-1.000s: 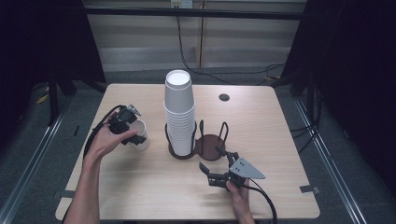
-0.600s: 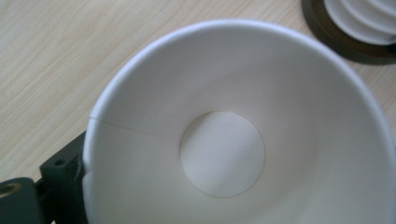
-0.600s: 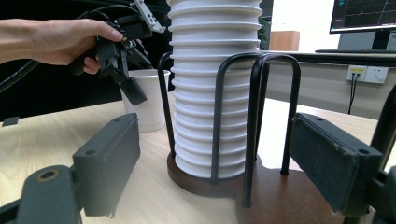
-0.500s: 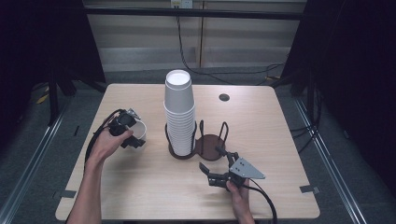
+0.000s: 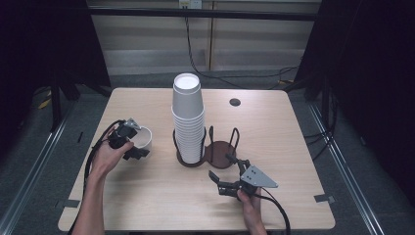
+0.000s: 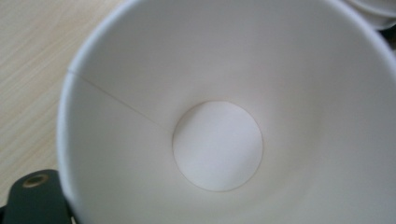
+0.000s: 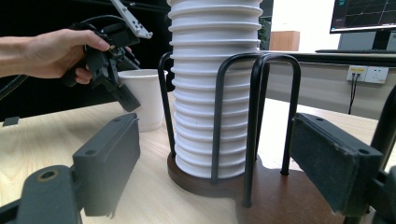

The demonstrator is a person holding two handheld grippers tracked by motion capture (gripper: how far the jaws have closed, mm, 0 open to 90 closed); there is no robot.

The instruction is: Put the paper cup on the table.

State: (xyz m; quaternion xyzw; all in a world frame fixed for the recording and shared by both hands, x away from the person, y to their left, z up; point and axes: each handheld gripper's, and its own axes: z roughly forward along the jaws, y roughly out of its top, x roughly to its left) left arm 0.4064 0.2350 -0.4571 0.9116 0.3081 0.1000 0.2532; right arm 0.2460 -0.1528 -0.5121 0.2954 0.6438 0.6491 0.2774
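Note:
A single white paper cup (image 5: 143, 137) stands upright on the wooden table (image 5: 147, 200), left of centre. My left gripper (image 5: 136, 142) is shut on it, jaws around its wall. The left gripper view looks straight down into the cup (image 6: 219, 144), with one black jaw at the bottom left corner. A tall stack of white cups (image 5: 188, 117) stands upside down in a black wire holder with a brown base (image 5: 220, 151). My right gripper (image 5: 221, 167) is open in front of that holder, holding nothing. In the right gripper view its pads (image 7: 107, 163) frame the stack (image 7: 215, 93), with the cup (image 7: 142, 98) and left gripper (image 7: 112, 70) beyond.
A small dark round grommet (image 5: 235, 102) sits near the table's far edge. Cables trail from both grippers toward the near edge. Bare tabletop lies in front of the holder and at the far right. A desk with a monitor (image 7: 364, 14) stands beyond the table.
The left gripper has turned the cup from tilted to upright and brought it down onto the table, slightly nearer the stack. The right gripper has stayed put.

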